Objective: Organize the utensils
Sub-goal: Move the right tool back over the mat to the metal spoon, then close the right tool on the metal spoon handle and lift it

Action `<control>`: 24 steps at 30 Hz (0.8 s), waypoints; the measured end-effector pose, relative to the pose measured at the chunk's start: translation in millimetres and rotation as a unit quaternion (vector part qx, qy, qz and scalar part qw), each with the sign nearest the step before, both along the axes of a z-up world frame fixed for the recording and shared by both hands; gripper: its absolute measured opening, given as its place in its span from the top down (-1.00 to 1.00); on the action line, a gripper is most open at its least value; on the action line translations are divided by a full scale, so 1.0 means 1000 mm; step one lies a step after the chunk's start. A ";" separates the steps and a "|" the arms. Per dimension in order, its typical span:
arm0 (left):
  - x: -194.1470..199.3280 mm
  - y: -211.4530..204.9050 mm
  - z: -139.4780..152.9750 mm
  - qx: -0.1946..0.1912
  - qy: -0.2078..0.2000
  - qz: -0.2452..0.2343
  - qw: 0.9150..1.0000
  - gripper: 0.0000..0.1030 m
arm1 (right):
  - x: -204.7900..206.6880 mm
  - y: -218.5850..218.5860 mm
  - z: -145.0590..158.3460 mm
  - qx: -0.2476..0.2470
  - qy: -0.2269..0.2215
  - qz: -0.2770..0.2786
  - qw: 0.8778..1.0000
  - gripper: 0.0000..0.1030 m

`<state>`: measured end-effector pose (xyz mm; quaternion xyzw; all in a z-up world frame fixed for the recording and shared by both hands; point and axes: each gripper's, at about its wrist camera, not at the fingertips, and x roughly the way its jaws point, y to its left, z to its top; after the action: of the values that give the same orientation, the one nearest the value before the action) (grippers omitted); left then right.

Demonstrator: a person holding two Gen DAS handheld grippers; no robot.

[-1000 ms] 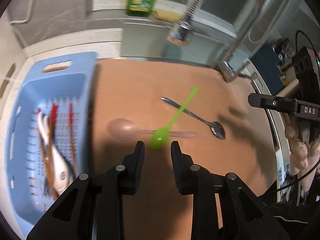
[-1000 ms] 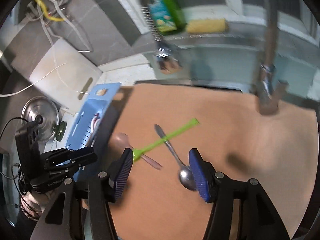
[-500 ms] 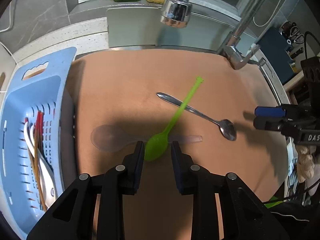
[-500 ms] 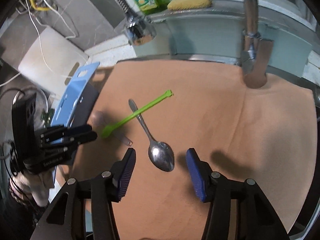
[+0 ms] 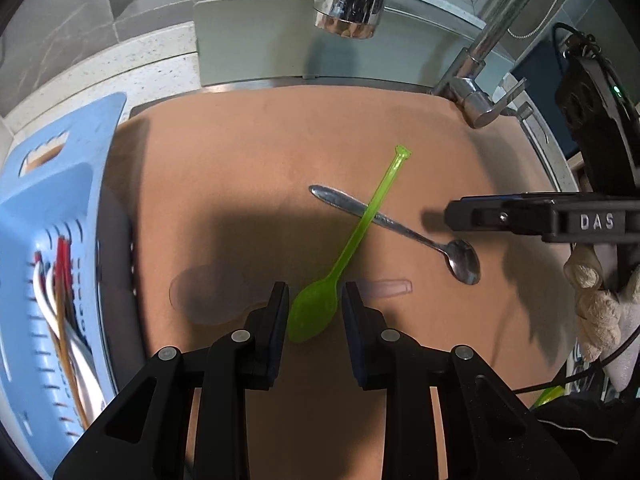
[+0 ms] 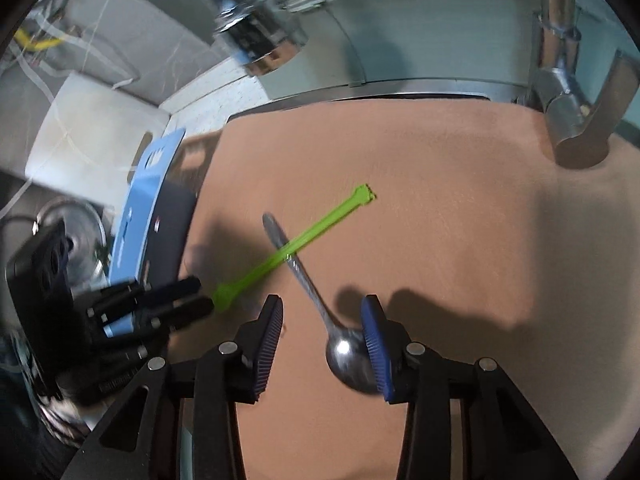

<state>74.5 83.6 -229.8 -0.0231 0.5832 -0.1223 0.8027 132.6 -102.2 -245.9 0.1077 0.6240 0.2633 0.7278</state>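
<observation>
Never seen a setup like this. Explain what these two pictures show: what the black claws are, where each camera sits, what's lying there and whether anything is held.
There is no robot: a person holds a two-finger tool in each hand, and a camera on each looks out along its jaws.

The left wrist view shows the left gripper with its jaws either side of the green spoon bowl, not yet pressing it.

The right wrist view shows the right gripper. Its jaws have just been closing around the metal spoon, with a gap left on one side.

On the brown mat a clear spoon also lies. The green handle crosses over the metal one. The blue basket holds other utensils. Nothing is lifted.
</observation>
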 end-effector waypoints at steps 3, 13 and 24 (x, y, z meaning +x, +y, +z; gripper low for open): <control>0.010 0.004 -0.002 -0.010 0.007 0.003 1.000 0.50 | 0.004 0.001 -0.008 0.009 0.016 -0.014 1.000 0.27; 0.035 -0.009 0.003 -0.005 -0.002 -0.020 1.000 0.50 | -0.011 0.003 -0.012 0.045 0.049 -0.004 0.998 0.39; 0.078 -0.004 -0.020 -0.037 0.033 0.004 0.999 0.50 | -0.021 -0.006 -0.008 0.038 0.030 -0.012 0.999 0.42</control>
<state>152.8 79.5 -249.8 -0.0588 0.6042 -0.1398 0.7823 111.9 -108.5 -253.8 0.1504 0.6338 0.2750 0.7071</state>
